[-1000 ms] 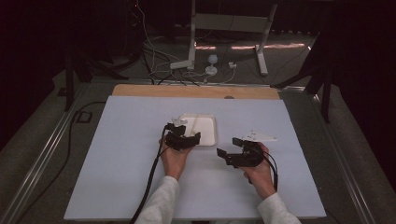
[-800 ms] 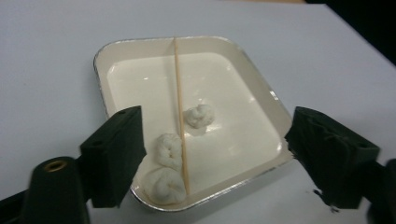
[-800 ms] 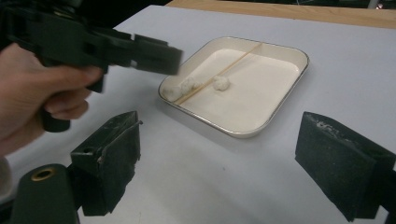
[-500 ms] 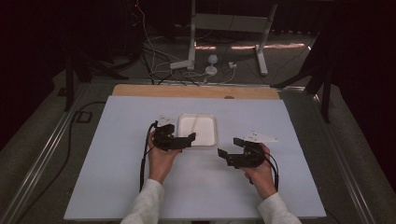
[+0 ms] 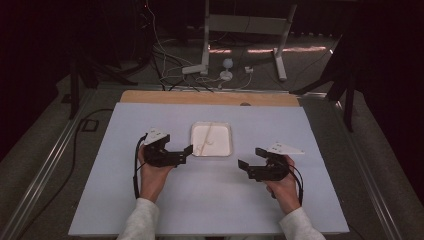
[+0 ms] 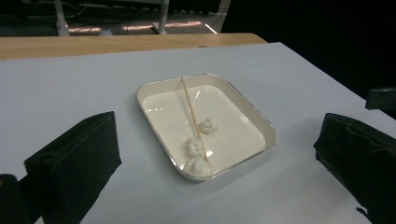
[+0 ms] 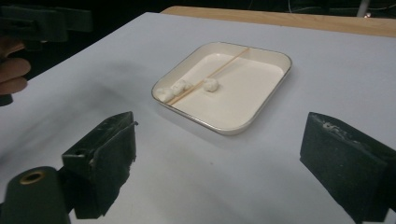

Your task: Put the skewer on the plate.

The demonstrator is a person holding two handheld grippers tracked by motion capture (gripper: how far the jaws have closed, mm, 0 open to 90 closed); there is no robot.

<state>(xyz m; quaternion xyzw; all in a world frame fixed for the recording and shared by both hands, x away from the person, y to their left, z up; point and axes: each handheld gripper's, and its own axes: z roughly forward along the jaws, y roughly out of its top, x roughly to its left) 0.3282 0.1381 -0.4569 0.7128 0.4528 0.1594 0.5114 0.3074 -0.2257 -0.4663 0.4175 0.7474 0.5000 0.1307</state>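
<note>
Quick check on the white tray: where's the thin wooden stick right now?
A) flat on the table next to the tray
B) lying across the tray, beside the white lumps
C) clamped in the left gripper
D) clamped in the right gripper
B: in the left gripper view the stick lies slantwise across the tray, running past the white lumps, while both grippers' jaws stand open with nothing between them.

We saw the table (image 5: pixel 210 200) evenly lit from above; surroundings v. dark. Soft shadows, slight glare on the tray (image 6: pixel 261 126) rim. Near jaws were blurred.
</note>
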